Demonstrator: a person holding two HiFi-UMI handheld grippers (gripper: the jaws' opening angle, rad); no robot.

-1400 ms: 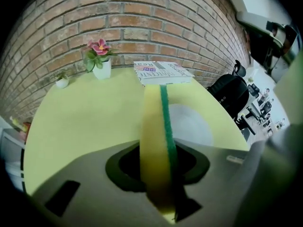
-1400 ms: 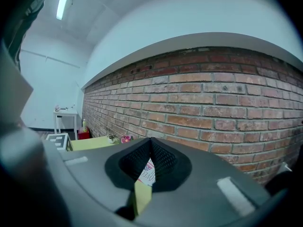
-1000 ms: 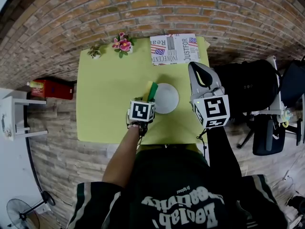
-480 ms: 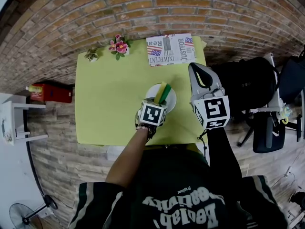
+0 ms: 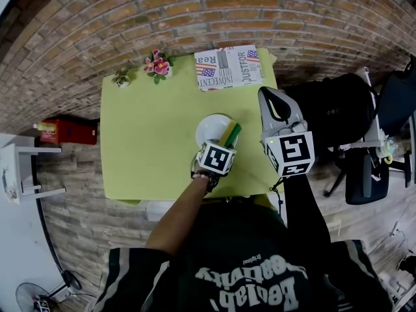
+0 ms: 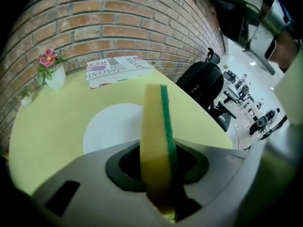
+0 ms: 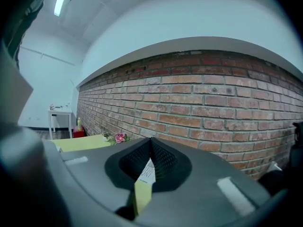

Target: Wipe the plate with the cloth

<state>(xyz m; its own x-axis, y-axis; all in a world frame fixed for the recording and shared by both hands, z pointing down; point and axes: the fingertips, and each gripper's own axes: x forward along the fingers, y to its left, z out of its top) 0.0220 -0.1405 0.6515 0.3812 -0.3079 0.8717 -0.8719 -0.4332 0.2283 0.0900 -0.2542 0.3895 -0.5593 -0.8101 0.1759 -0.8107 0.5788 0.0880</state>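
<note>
The left gripper (image 5: 224,143) clamps a yellow-green sponge (image 5: 230,134) over the white plate (image 5: 208,128), while the right gripper (image 5: 266,97), jaws together and empty, hangs beside that plate.

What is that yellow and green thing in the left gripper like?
It is a sponge: a thick yellow foam slab with a thin green scouring layer along one face. It stands on edge, clamped by the left gripper, its free end reaching over the white plate. Whether it touches the plate is unclear.
</note>
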